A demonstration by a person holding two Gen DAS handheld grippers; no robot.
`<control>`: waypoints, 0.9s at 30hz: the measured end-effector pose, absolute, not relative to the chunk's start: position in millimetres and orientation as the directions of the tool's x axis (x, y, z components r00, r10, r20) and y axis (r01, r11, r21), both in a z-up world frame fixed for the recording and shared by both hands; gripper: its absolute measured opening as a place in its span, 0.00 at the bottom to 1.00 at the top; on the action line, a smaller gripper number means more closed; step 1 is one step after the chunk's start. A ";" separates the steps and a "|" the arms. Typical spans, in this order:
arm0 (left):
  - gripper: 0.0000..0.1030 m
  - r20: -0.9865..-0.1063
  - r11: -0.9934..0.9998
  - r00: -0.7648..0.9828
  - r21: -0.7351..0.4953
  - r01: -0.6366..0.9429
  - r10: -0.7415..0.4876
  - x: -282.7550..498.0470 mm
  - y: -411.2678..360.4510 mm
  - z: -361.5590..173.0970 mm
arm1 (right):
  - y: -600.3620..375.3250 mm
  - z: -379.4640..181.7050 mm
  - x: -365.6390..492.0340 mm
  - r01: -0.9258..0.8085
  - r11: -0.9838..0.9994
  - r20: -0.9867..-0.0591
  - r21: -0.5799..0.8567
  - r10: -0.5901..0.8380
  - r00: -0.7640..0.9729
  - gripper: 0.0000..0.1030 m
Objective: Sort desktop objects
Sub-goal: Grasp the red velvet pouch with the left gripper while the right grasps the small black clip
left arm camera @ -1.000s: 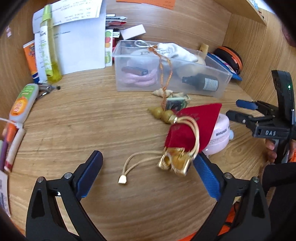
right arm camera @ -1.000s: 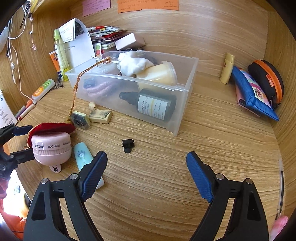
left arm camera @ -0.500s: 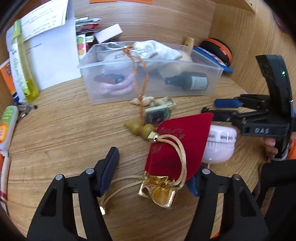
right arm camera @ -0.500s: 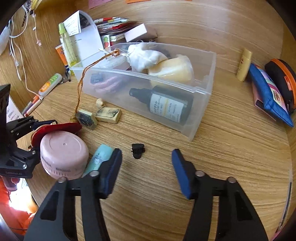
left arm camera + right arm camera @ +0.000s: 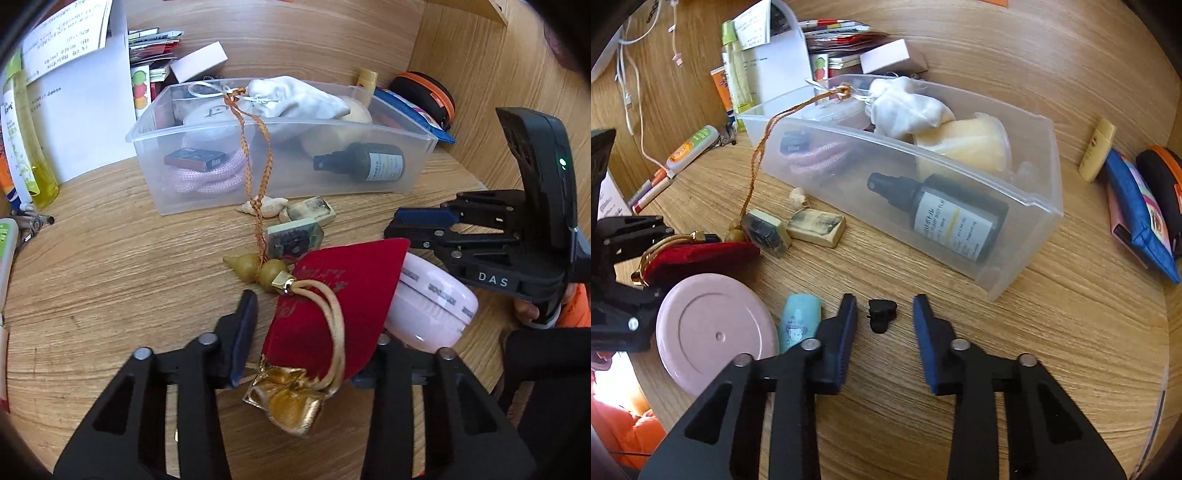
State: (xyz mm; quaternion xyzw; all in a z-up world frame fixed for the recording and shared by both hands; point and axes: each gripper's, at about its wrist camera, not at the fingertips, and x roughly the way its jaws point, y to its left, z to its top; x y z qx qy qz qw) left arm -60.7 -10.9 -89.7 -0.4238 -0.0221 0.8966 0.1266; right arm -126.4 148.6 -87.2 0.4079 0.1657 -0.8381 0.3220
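Wooden desk [image 5: 1052, 332] carries clear plastic bin [image 5: 1027, 206], pink round jar [image 5: 713, 332], red velvet pouch [image 5: 332, 306], teal tube [image 5: 799, 323], small black clip [image 5: 881, 314], two stamp blocks [image 5: 816, 225], blue pouch [image 5: 1141, 221].

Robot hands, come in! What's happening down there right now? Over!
Left gripper closing around red pouch. Right gripper closing around small black clip, not yet pinched. Pink jar tucked against the pouch. Over.
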 end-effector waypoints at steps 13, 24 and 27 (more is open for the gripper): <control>0.19 -0.732 -0.979 -0.651 -0.178 -0.103 0.202 -57.0 -31.5 -81.5 | 151.0 -78.8 -113.8 0.699 -0.715 -0.755 -0.013 -0.452 -0.476 0.14; 0.19 -0.669 -0.979 -0.718 -0.181 -0.090 0.190 -56.2 -42.5 -53.0 | 156.4 -58.3 -104.5 0.704 -0.710 -0.714 -0.025 -0.480 -0.510 0.14; 0.19 -0.655 -0.979 -0.731 -0.179 -0.096 0.192 -59.4 -45.9 -45.0 | 158.4 -52.1 -105.3 0.703 -0.710 -0.704 -0.034 -0.482 -0.521 0.14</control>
